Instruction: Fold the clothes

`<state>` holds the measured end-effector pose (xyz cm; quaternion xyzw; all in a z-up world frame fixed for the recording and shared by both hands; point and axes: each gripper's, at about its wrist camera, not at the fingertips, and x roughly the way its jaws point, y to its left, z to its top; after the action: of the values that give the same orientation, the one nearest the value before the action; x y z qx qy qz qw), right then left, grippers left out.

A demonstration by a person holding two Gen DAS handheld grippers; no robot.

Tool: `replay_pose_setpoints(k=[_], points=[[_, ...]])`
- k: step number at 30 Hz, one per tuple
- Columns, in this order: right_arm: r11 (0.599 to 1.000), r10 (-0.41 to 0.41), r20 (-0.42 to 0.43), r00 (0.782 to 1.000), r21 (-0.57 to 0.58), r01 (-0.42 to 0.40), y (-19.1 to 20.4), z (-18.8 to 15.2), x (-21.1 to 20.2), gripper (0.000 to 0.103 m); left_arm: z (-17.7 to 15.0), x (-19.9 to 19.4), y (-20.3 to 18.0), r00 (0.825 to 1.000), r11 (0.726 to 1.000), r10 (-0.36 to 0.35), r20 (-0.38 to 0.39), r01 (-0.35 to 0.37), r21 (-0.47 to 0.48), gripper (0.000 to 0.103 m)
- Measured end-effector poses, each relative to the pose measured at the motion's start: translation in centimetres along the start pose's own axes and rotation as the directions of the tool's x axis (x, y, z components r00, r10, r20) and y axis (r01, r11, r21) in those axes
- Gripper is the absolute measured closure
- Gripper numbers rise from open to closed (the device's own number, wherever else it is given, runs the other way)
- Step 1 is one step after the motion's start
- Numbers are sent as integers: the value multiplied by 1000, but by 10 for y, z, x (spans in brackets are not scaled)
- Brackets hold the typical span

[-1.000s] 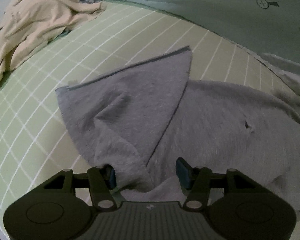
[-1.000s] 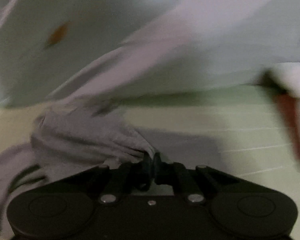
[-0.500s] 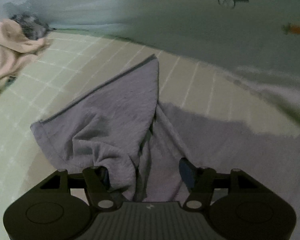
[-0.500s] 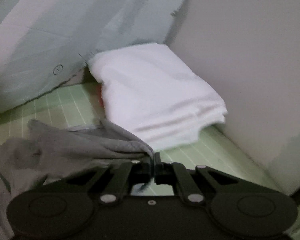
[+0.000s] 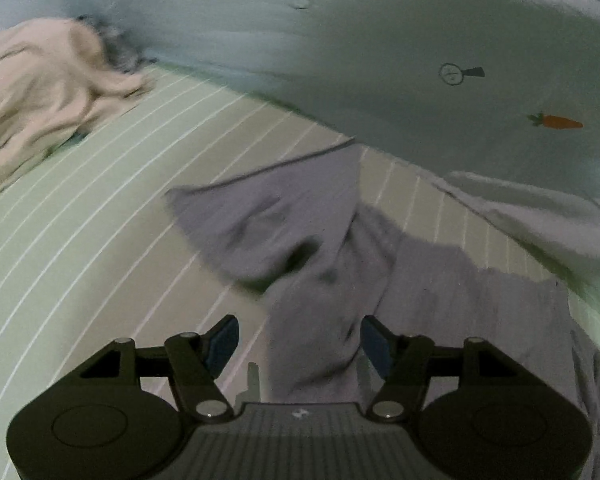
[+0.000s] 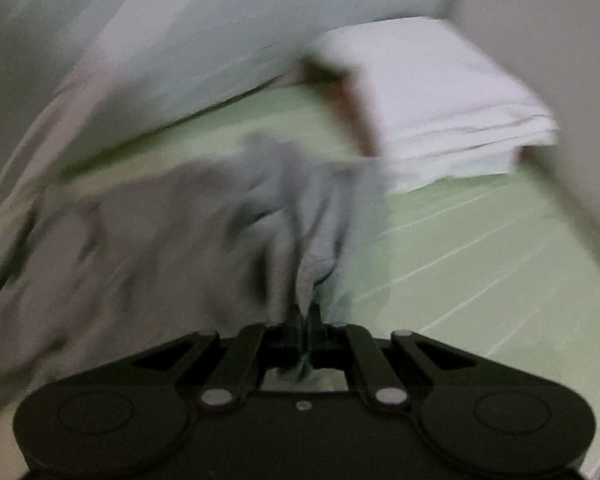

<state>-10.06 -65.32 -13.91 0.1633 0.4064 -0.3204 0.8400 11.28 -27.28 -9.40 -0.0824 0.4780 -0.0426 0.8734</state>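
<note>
Right gripper (image 6: 305,314): jaws pinched tight on a bunched edge of the grey garment (image 6: 172,232). Left gripper (image 5: 298,340): jaws spread, cloth between but unclamped, having just widened. Garment lies rumpled mid-bed (image 5: 100,220). Pull taut and low; avoid the far white stack (image 6: 440,112).

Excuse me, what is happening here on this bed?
A person with two handheld grippers is folding a grey garment on a green striped sheet. The right gripper is shut on a bunch of its fabric. The left gripper has just been opening; cloth lies between its jaws, unpinched.
</note>
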Motion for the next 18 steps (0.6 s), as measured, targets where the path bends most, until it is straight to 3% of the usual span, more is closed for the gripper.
replay_pose_setpoints(k=[4,8,12,15,18], points=[[983,173,-57,983,-59,-176,41,-21,-9,100,-25,-24,25,1000,1000,1,-17,-1,-6,35],[948,262,-87,961,-163,-273,86,-38,-21,100,-42,-44,48,1000,1000,1,-30,0,6,35],[920,336,-137,932,-166,-356,127,-50,-24,100,-45,-52,72,999,1000,-3,-51,4,8,35],[889,410,-170,896,-144,-434,163,-57,-31,100,-37,-54,84,998,1000,-9,-59,10,18,35],[843,504,-190,843,-107,-528,199,-59,-37,100,-26,-54,87,999,999,-12,-49,14,41,35]])
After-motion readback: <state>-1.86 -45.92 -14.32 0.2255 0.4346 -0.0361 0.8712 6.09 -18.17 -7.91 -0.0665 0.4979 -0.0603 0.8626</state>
